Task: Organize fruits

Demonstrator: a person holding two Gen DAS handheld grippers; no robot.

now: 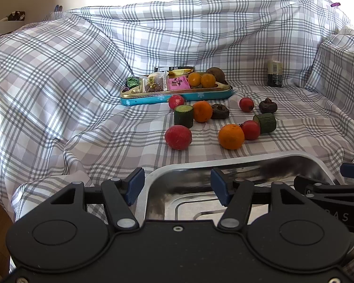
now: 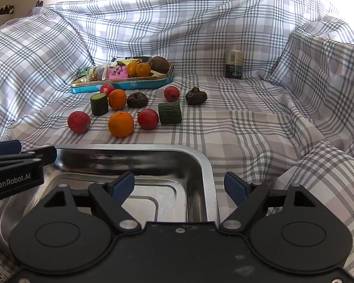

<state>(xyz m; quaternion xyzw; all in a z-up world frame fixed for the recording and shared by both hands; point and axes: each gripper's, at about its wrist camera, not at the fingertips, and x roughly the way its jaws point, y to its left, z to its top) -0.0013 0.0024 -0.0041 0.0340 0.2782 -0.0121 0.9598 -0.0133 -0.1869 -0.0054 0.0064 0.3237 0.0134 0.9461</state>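
At frame bottom: left gripper (image 1: pixel 177 184) and right gripper (image 2: pixel 179 186), jaws apart, gripping nothing, both straddling the rim of a steel tray (image 2: pixel 129 149). "GenRobot.AI" readable on the left gripper's side in the right view. Mid-frame on checked cloth (image 2: pixel 247 127): oranges (image 2: pixel 120 124), red fruits (image 2: pixel 79 122), cucumber chunk (image 2: pixel 99 104) upright, another (image 2: pixel 170 112) lying sideways. Farther: blue tin (image 2: pixel 129 85) with snacks; small jar (image 2: pixel 234 64), label unreadable.

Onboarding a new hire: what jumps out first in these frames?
Loose fruit scattered mid-cloth: oranges, red fruits, cucumber chunks. Behind them a blue tin of snacks; nearest the cameras an empty steel tray. Both tools, left and right, hang open over it.
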